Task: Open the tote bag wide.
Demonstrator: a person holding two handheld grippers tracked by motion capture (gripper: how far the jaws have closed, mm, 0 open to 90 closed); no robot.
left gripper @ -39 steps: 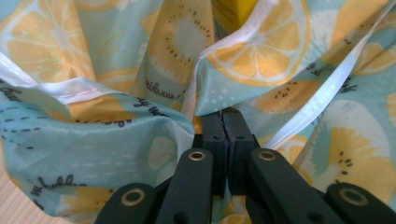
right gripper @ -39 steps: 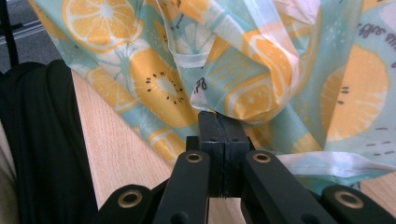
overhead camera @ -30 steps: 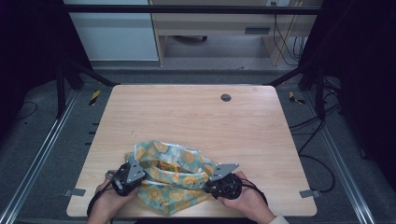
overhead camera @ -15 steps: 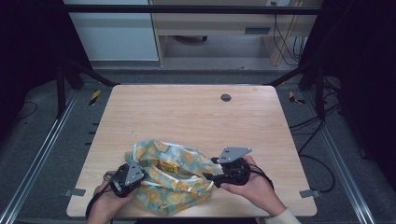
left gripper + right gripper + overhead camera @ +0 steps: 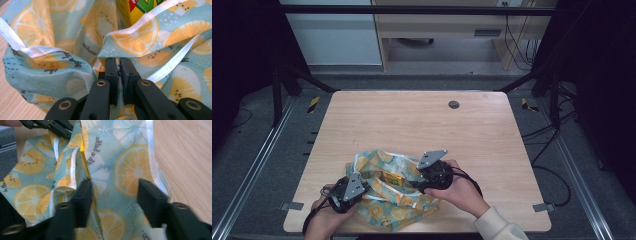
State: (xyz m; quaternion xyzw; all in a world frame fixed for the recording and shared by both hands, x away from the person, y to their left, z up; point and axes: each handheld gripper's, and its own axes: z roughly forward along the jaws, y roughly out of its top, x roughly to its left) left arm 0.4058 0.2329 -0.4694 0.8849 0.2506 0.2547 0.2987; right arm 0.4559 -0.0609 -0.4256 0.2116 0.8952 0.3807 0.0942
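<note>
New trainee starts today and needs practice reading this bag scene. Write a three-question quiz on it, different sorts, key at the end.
1. True or false: the left gripper is clamped on the fabric of the lemon-print bag.
2. Multiple choice: how do the jaws of the right gripper stand? A) pressed shut on the bag's white edging; B) apart, with bag fabric lying between them; C) around a metal cup.
3. Fill in: inside the bag's mouth sits a ____ carton with red and green print.

Key:
1. True. Its jaws stand nearly together with fabric pinched between them.
2. B. Its jaws have just been closing, but the pads stand clear of the cloth.
3. Yellow.
</note>
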